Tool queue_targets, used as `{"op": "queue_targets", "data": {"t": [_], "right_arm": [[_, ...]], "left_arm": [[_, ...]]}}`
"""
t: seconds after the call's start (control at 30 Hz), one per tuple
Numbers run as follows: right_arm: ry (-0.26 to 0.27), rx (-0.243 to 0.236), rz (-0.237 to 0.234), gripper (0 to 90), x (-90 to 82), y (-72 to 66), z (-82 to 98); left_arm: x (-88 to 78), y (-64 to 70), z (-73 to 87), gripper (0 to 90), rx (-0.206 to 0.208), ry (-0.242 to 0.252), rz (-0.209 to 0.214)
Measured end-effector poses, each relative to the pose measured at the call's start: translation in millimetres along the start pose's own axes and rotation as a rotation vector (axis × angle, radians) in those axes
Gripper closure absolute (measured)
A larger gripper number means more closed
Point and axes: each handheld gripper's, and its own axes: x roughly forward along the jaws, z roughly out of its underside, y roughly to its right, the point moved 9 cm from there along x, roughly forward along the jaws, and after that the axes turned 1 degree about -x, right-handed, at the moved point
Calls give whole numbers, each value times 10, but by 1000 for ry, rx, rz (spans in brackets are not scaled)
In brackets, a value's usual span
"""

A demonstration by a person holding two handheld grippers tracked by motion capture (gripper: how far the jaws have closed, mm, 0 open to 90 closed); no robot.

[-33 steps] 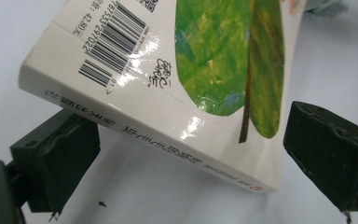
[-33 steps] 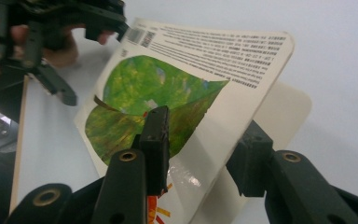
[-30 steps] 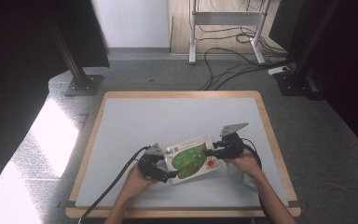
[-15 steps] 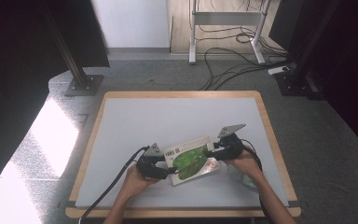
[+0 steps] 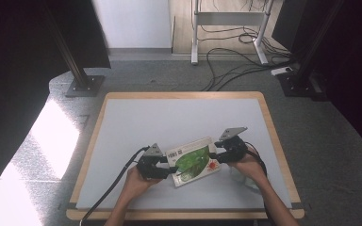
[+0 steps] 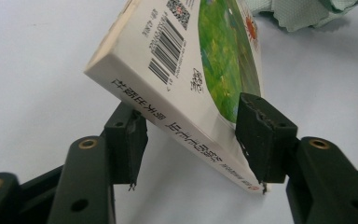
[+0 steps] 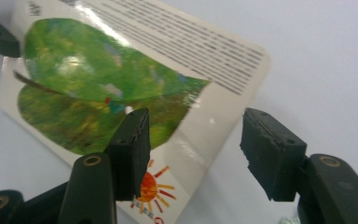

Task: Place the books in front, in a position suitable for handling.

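Book (image 5: 194,161): lies on the white table top (image 5: 179,122), at about 6 o'clock from the table's middle, close to the near edge. Long axis runs roughly 8 o'clock to 2 o'clock in the high view.
Cover: green leaf shape, small orange sun at one corner, block of printed text along one edge. Barcode and square code show near the spine in the left gripper view.
Left gripper (image 5: 162,165): at the 9 o'clock end of the book. In the left gripper view (image 6: 193,135) the jaws straddle the spine corner. The right-hand pad (image 6: 261,135) bears on the cover edge; the left-hand pad (image 6: 128,142) sits under the spine, and contact there cannot be judged. Jaws have just been closing with the book between them.
Book attitude: the spine corner looks raised off the table in the left gripper view.
Right gripper (image 5: 218,157): at the 3 o'clock end of the book. In the right gripper view (image 7: 196,149) the jaws stand apart; one pad (image 7: 133,149) is over the cover near the sun, the other (image 7: 270,156) is clear of the book's edge, over bare table. Jaws have just been opening; no grip on the book.
Hands: left hand (image 5: 139,183) and right hand (image 5: 247,165) enter from 6 o'clock, each on its gripper.
Cable (image 5: 115,181): trails from the left gripper towards 7 o'clock.
Cloth (image 6: 307,11): pale green, crumpled, at 1 o'clock in the left gripper view, apart from the book.
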Motion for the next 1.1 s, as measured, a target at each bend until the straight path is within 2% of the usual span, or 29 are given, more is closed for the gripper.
{"op": "queue_targets", "data": {"t": [0.17, 0.37, 0.57, 0.73, 0.77, 0.8, 0.93, 1.0, 1.1], "right_arm": [[6, 57, -48, 419, 57, 29, 56], [47, 99, -129, 438, 76, -20, 17], [81, 88, -114, 473, 34, -24, -50], [119, 70, -99, 491, 9, -33, -134], [127, 66, -94, 495, 6, -37, -155], [133, 63, -89, 501, 5, -46, -175], [137, 31, -55, 490, 48, -69, -246], [147, 32, -45, 474, 78, -72, -292], [163, 41, -33, 465, 124, -73, -361]], "left_arm": [[-36, 23, -28, 506, 8, 15, 14], [-72, 47, -51, 550, 13, 22, 31], [-157, 39, -97, 626, 11, 37, 43], [-253, 10, -151, 702, 33, 48, 4], [-272, -2, -161, 717, 43, 51, -14], [-288, -19, -162, 723, 68, 45, -48], [-332, -70, -165, 721, 101, 32, -104], [-371, -104, -190, 719, 117, 41, -132], [-420, -162, -225, 709, 115, 58, -153]]}}
